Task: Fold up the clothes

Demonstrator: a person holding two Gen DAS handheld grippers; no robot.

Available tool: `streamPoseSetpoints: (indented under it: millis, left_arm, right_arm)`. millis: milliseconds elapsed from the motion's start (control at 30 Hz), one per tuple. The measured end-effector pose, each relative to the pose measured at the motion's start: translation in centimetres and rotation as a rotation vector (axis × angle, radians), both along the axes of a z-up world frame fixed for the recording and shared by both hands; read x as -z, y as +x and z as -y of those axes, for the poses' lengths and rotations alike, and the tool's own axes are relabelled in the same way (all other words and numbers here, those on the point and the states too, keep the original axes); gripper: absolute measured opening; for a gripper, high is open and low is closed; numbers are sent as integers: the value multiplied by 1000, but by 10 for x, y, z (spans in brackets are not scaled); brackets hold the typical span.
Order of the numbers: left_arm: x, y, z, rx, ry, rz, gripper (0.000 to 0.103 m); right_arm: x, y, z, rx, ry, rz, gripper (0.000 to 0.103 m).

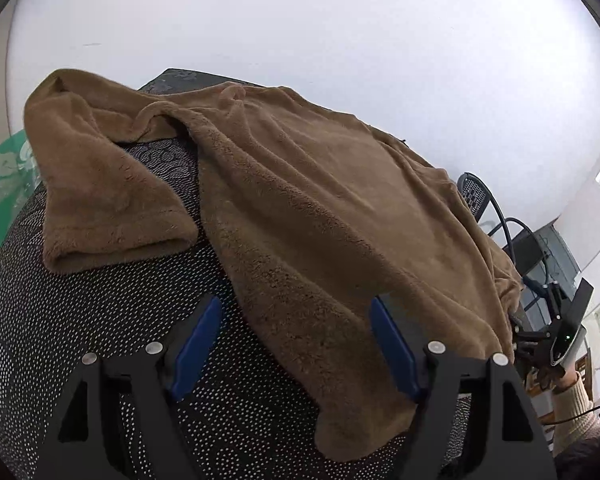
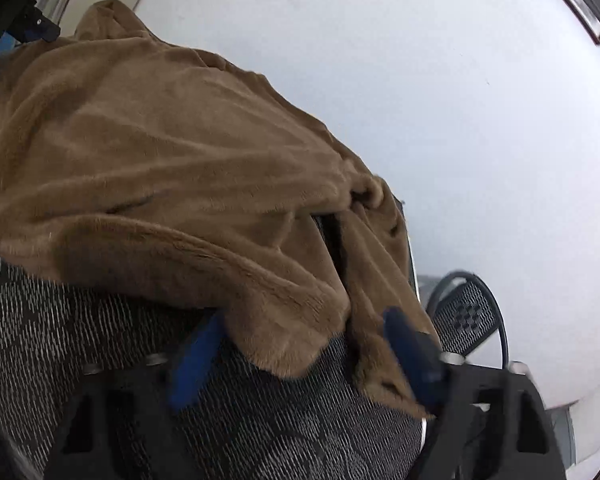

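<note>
A brown fleece garment lies spread on a table with a dark, white-dotted cover. One short sleeve is laid out to the left. My left gripper is open at the near hem, and a strip of the hem lies between its blue pads without being pressed. In the right wrist view the garment is rumpled. My right gripper is open around a hanging corner of cloth at the table's edge. The picture there is blurred. The right gripper also shows at the garment's far right side.
A dark mesh-backed chair stands beyond the table's right edge, with cables and a dark box near it. A green leaf-patterned fabric is at the far left. A cream sleeve shows at the lower right. White wall behind.
</note>
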State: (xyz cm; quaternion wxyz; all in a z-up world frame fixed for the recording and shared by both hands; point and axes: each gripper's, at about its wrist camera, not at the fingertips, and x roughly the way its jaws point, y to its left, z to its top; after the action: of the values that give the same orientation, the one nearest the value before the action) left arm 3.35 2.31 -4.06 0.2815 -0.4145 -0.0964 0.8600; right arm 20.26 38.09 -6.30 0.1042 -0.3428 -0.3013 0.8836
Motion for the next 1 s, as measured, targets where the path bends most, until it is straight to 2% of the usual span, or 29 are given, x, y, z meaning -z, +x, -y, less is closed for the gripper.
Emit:
streamPoseSetpoints:
  millis: [33,67,233,400,467,567,700,867,1000]
  left_arm:
    - [1,1,2,-6,4,3,80]
    - [3,1,3,-11,8,7,80]
    - [12,3,11,-36,21,26,80]
    - [17,4,9,-33,27,32,80]
    - [17,4,7,-30,30,32,80]
    - [18,4,6,-30,29,33,80]
    - [12,17,5,-14,-24,-23,80]
    - [3,40,6,46,-94,-106,80]
    - [-4,60,6,115,-121,-138,80]
  right_arm:
    - [-1,-3,3,-7,-1,-4,44]
    - [-2,-5,6,-13,1,-15,38]
    - [-9,-10,13,-1,34,-85,37]
    - [-24,-8,3,79,-23,-162,38]
    - [-30,-13,-8,125,-94,-169,38]
    - [-39,-22,-32,196,-254,-164,38]
    - [-45,-34,-67,274,-485,-137,38]
    - [-39,-48,-69,298,-453,-111,38]
    - [-36,-58,-69,300,-454,-100,38]
